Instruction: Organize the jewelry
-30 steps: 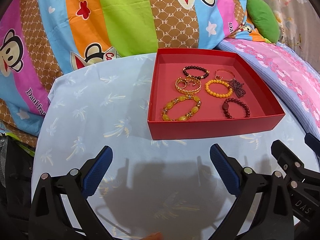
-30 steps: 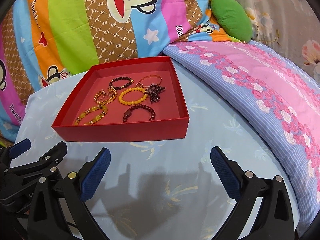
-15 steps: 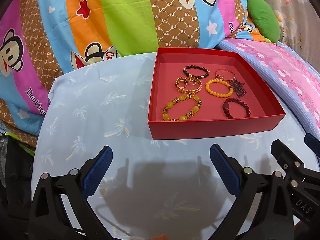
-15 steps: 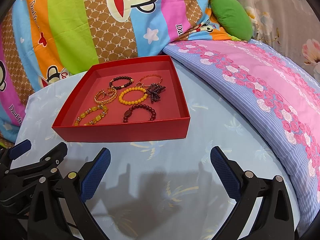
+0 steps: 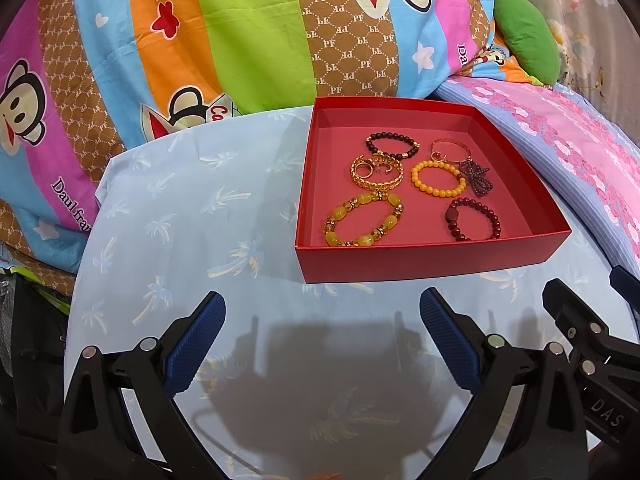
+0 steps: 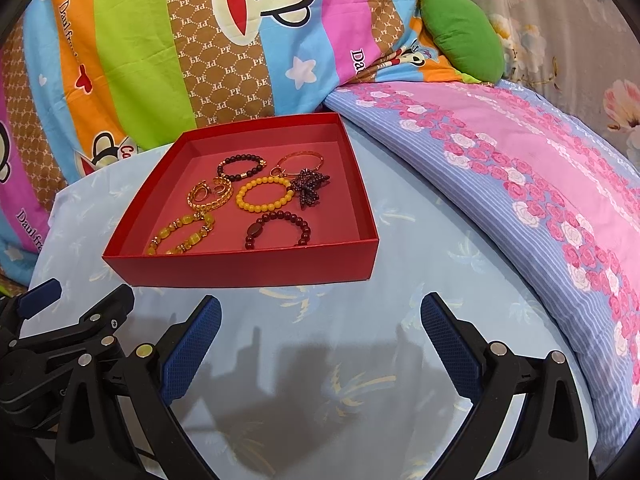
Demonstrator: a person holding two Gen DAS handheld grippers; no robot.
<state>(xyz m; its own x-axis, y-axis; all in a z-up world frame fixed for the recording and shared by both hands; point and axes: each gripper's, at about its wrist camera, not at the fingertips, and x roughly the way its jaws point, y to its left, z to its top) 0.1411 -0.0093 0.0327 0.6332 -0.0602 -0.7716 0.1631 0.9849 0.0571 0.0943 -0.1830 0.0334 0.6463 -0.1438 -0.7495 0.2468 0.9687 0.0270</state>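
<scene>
A red box (image 5: pixel 424 262) (image 6: pixel 240 268) sits on a round table covered in pale blue cloth (image 5: pixel 192 208). Inside lie several pieces: a yellow glass-bead bracelet (image 5: pixel 362 220) (image 6: pixel 182 234), an orange bead bracelet (image 5: pixel 438 179) (image 6: pixel 264 194), a dark red bead bracelet (image 5: pixel 472 219) (image 6: pixel 278 229), a black bead bracelet (image 5: pixel 392 145), a gold chain bracelet (image 5: pixel 376 171), a thin gold bangle (image 5: pixel 450 149) and a dark beaded bow (image 5: pixel 476 178). My left gripper (image 5: pixel 322 332) and right gripper (image 6: pixel 320 330) hang side by side just before the box's near wall, both open and empty.
A striped cartoon-monkey quilt (image 5: pixel 240 32) rises behind the table. A pink and blue floral blanket (image 6: pixel 520 168) lies along the right, with a green cushion (image 6: pixel 460 36) at the back. The right gripper's body (image 5: pixel 592 344) shows at the left view's edge.
</scene>
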